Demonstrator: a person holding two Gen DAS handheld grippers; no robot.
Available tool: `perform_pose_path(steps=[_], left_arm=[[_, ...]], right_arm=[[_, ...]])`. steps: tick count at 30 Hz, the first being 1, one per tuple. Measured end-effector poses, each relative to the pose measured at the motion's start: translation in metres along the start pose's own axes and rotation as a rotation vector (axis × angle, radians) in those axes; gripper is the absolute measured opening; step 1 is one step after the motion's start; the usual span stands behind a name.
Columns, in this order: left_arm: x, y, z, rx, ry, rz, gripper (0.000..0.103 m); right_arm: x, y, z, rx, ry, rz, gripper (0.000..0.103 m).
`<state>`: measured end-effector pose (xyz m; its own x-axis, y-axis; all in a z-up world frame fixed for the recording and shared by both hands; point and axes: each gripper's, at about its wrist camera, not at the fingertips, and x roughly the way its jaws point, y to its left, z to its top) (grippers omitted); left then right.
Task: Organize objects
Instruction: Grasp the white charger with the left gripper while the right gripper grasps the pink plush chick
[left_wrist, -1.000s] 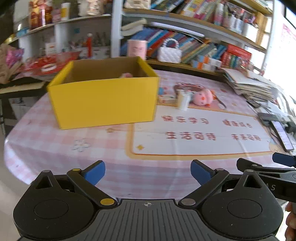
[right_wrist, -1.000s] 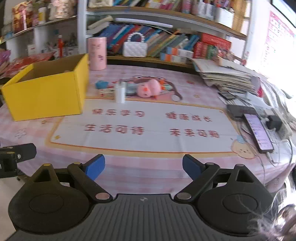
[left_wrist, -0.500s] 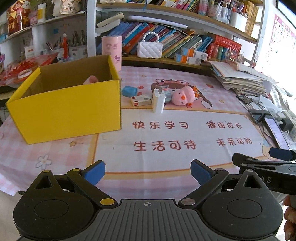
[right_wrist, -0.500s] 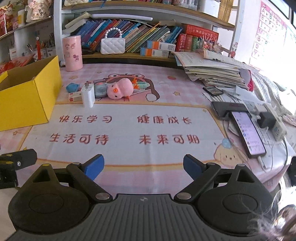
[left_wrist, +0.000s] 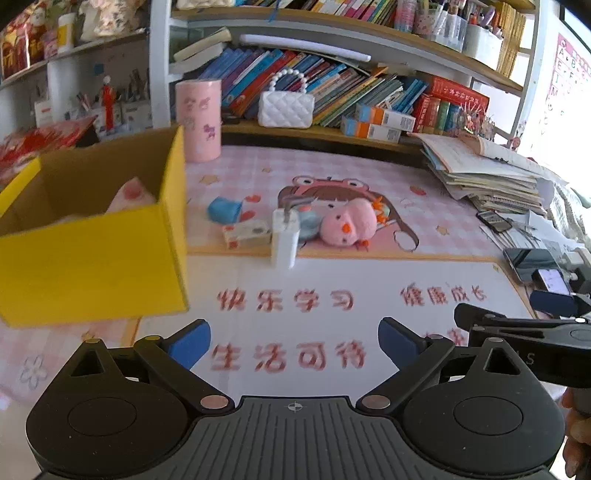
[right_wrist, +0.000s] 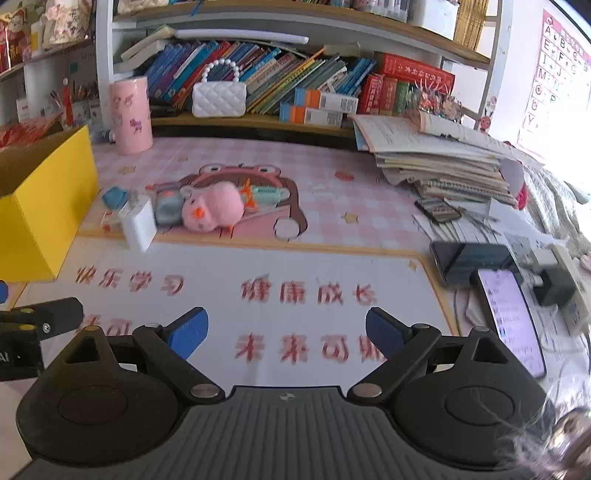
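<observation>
Left gripper (left_wrist: 294, 341) and right gripper (right_wrist: 287, 332), both spread wide and empty, above bare mat (right_wrist: 258, 266); yellow box (left_wrist: 92, 266) bounds the left; only the left view reveals its interior.

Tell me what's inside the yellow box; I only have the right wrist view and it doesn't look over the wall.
Observer: The left wrist view looks in. Something pink and soft-looking lies inside the yellow box, near its right wall.
Operator: And the other hand, is it carrying anything? I see only a black edge.
Observer: No. The left gripper is open, with nothing between its blue pads.
Operator: What's half hidden behind the white charger?
Observer: A small white and red carton, lying flat on the charger's box side.
</observation>
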<state>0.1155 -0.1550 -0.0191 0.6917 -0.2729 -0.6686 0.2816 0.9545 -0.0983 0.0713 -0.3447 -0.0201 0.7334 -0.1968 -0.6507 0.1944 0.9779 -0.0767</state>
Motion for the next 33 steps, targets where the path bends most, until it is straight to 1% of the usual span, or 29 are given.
perform_pose_path(steps=[3, 6, 7, 9, 13, 15, 19, 22, 24, 25, 26, 27, 29, 31, 33], left_arm=[[0.014, -0.013, 0.011, 0.024, 0.009, 0.002, 0.090], [0.027, -0.023, 0.023, 0.056, 0.002, 0.017, 0.074], [0.032, -0.025, 0.026, 0.060, -0.001, 0.027, 0.071], [0.043, -0.029, 0.033, 0.063, -0.009, 0.051, 0.062], [0.069, -0.031, 0.046, 0.054, -0.015, 0.130, 0.051], [0.085, -0.027, 0.050, 0.027, -0.012, 0.167, 0.045], [0.110, -0.018, 0.055, -0.016, 0.007, 0.193, 0.044], [0.126, -0.017, 0.058, -0.022, 0.014, 0.206, 0.044], [0.135, -0.017, 0.060, -0.021, 0.024, 0.217, 0.035], [0.140, -0.017, 0.060, -0.022, 0.032, 0.224, 0.032], [0.143, -0.016, 0.061, -0.024, 0.036, 0.225, 0.027], [0.145, -0.016, 0.062, -0.024, 0.038, 0.220, 0.025], [0.144, -0.014, 0.063, -0.035, 0.042, 0.230, 0.025], [0.137, -0.011, 0.062, -0.059, 0.046, 0.241, 0.025], [0.125, -0.006, 0.060, -0.086, 0.052, 0.228, 0.025]], right_arm=[[0.010, -0.010, 0.012, 0.006, -0.032, 0.013, 0.093], [0.022, -0.017, 0.024, 0.007, -0.054, 0.033, 0.093], [0.026, -0.019, 0.029, 0.005, -0.061, 0.043, 0.093], [0.033, -0.023, 0.037, 0.003, -0.076, 0.057, 0.093], [0.049, -0.029, 0.055, -0.001, -0.098, 0.096, 0.093], [0.056, -0.029, 0.062, -0.008, -0.105, 0.113, 0.093], [0.073, -0.027, 0.074, -0.035, -0.105, 0.158, 0.093], [0.086, -0.025, 0.079, -0.055, -0.098, 0.190, 0.093], [0.095, -0.022, 0.083, -0.070, -0.091, 0.209, 0.093], [0.101, -0.021, 0.085, -0.079, -0.084, 0.217, 0.093], [0.105, -0.021, 0.087, -0.085, -0.079, 0.225, 0.093], [0.109, -0.019, 0.089, -0.093, -0.074, 0.233, 0.095], [0.117, -0.016, 0.092, -0.112, -0.069, 0.251, 0.096], [0.126, -0.012, 0.095, -0.130, -0.062, 0.267, 0.097], [0.134, -0.008, 0.097, -0.145, -0.049, 0.288, 0.099]])
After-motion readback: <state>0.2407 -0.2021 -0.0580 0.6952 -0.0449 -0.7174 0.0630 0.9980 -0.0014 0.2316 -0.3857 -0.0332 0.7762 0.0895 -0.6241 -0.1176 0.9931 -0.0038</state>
